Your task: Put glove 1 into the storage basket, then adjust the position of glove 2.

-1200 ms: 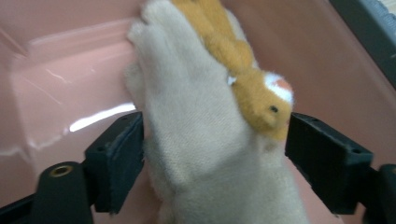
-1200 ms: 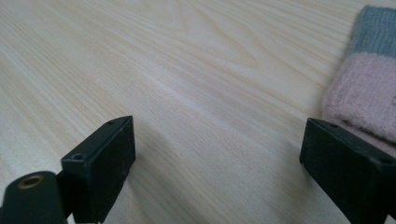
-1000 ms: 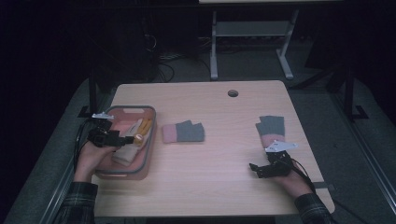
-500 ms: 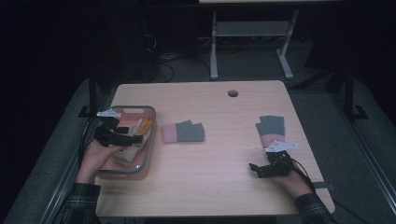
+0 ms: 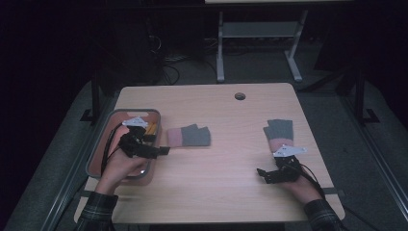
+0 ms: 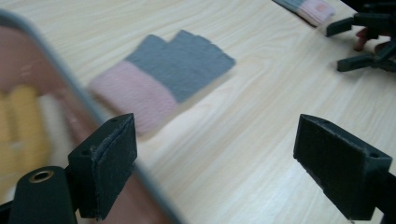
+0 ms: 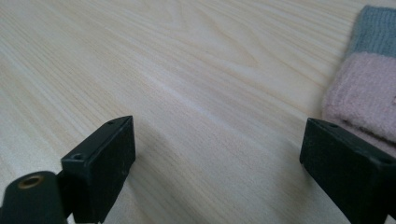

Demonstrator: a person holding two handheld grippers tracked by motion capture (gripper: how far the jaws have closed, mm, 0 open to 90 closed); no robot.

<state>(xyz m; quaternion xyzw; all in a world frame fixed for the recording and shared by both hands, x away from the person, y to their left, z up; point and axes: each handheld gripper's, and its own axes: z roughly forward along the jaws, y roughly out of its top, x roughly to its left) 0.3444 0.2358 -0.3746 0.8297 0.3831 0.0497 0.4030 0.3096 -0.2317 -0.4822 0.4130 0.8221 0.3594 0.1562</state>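
From above, the left gripper (image 5: 161,151) hung wide over the grey tray's (image 5: 98,153) right rim, near a knitted pink-grey mitten (image 5: 189,136). Along the right gripper (image 7: 217,163), wide jaws framed bare woodgrain beside another fuzzy mitten (image 7: 362,93).

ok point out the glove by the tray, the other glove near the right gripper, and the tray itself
glove by the tray (image 6: 180,65), left gripper view, on its grey finger part
other glove (image 5: 279,134), high view, where grey meets pink
tray (image 5: 98,149), high view, on its grey left rim
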